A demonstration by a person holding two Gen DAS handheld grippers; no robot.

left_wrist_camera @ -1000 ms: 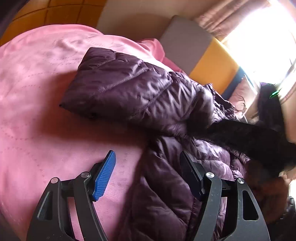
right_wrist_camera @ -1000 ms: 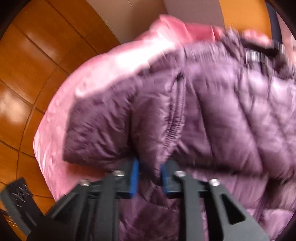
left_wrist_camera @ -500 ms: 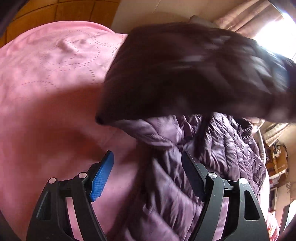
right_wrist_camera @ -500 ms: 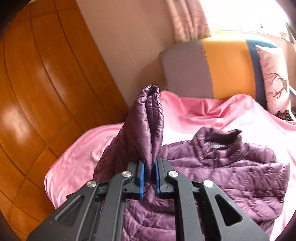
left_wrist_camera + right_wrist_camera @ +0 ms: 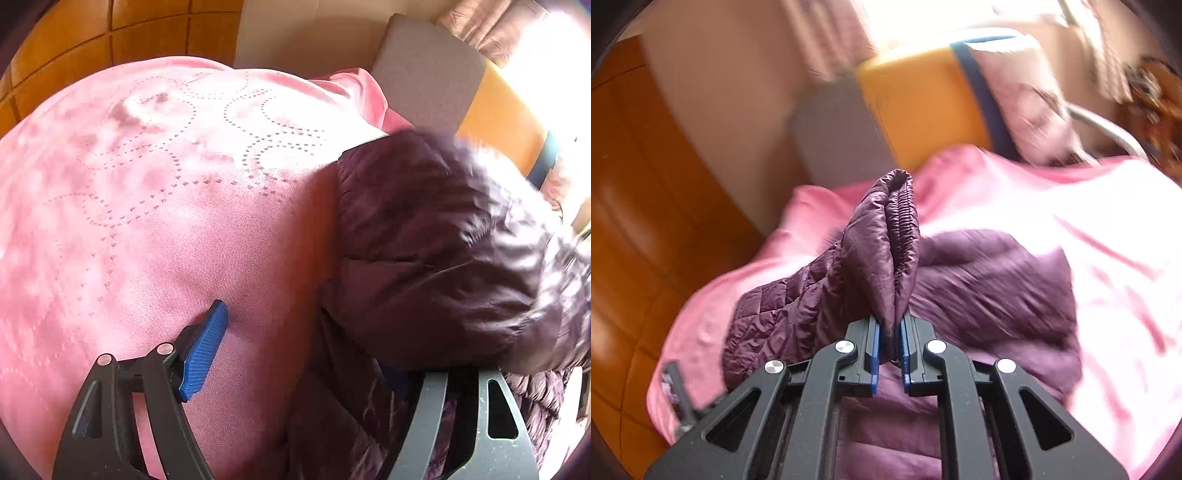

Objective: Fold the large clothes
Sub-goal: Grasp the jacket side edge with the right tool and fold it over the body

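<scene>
- Where the pink bedspread [image 5: 1108, 258] covers the bed, it fills both views; stitched dotted loops run across it from 9 to 12 o'clock in the left wrist view.
- Purple quilted jacket [image 5: 997, 288] lies on the bedspread at centre, its body spreading toward 3 o'clock.
- Jacket sleeve [image 5: 886, 251] stands lifted at 12 o'clock of the right gripper [image 5: 889, 350], elastic cuff uppermost.
- Right gripper: clamped tight on the sleeve fabric.
- Left gripper [image 5: 306, 354]: jaws spread wide, gripping nothing; left blue pad [image 5: 203, 354] sits over bare bedspread, right finger hidden under a jacket fold at 3 o'clock.
</scene>
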